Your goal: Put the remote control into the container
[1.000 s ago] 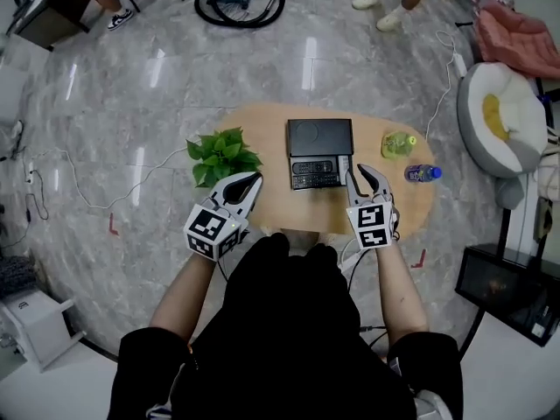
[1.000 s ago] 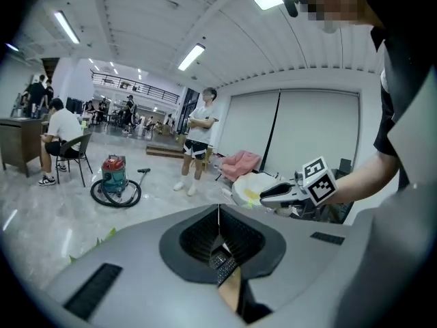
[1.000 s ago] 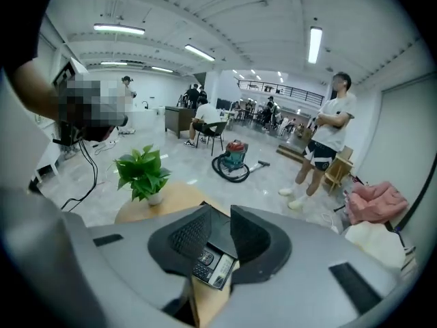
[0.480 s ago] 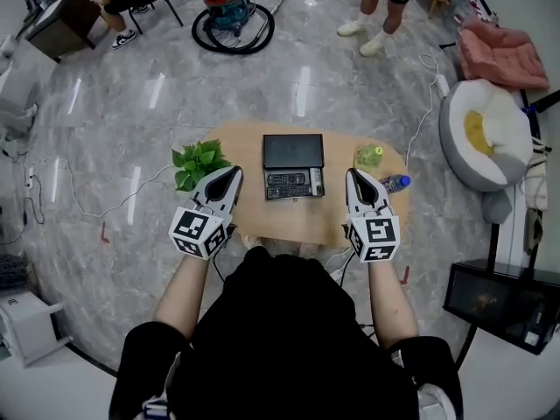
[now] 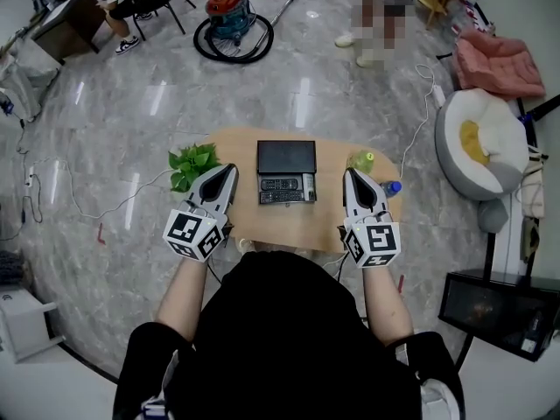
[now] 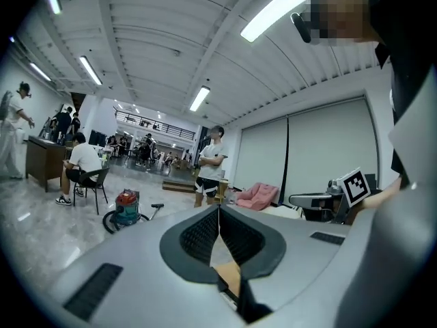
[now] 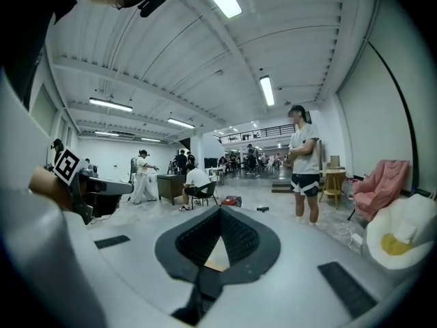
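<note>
Remote (image 5: 280,185): lay inside the black container (image 5: 286,155), in its near half, long axis running left to right. Which end was the front could not be told, and its key print was too small to read. A second dark, remote-like bar lay just near of it, parallel.

Container: stood at the middle of the table (image 5: 325,227), a plain black slab forming its far half.

Left gripper (image 5: 230,171): held over the table's left edge, pointing far, jaws pressed together on nothing.

Right gripper (image 5: 349,174): held over the table's right part, pointing far. Its jaws had just been closing and now met, with nothing between them.

Writing: only the black-and-white square markers on the grippers' cubes.

Table: oval, pale wood. It also held a plant (image 5: 192,162) at far left, a green object (image 5: 361,159) at far right and a bottle (image 5: 391,187) near it.

Room: a large hall with a glossy grey marbled floor and a white ribbed ceiling with strip lights. A vacuum cleaner (image 5: 231,3) stood far off, a white cushion (image 5: 481,143) lay at right, and people stood and sat in the distance.
</note>
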Action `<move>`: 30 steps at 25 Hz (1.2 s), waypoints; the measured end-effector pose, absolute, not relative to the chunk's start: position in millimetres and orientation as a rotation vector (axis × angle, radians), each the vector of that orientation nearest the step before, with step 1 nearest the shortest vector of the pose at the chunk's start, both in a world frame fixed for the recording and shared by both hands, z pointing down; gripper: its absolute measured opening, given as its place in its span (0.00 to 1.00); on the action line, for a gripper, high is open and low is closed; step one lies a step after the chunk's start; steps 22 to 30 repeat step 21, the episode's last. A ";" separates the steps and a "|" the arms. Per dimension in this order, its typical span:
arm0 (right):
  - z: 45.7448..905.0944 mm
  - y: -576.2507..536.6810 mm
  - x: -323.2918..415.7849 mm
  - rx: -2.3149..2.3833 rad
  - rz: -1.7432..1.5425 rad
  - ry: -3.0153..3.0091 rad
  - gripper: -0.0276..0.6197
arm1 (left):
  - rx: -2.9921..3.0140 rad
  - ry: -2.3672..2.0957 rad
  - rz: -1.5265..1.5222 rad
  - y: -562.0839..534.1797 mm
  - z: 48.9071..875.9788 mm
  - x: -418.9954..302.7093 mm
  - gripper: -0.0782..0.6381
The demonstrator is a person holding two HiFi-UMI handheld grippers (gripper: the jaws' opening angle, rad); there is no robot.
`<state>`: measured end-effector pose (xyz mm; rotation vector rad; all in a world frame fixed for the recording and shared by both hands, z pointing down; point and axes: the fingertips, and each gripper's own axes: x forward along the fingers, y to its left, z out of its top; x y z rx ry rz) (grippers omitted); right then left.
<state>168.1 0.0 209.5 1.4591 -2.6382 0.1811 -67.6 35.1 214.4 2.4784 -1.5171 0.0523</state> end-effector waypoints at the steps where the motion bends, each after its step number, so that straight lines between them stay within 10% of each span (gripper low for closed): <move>1: 207.4 0.5 166.7 1.459 0.157 -2.638 0.06 | 2.471 -1.516 0.040 35.2 214.8 -67.2 0.12; 30: 207.1 -9.3 158.8 1.474 0.146 -2.634 0.06 | 2.438 -1.521 -0.047 13.9 209.0 -76.9 0.12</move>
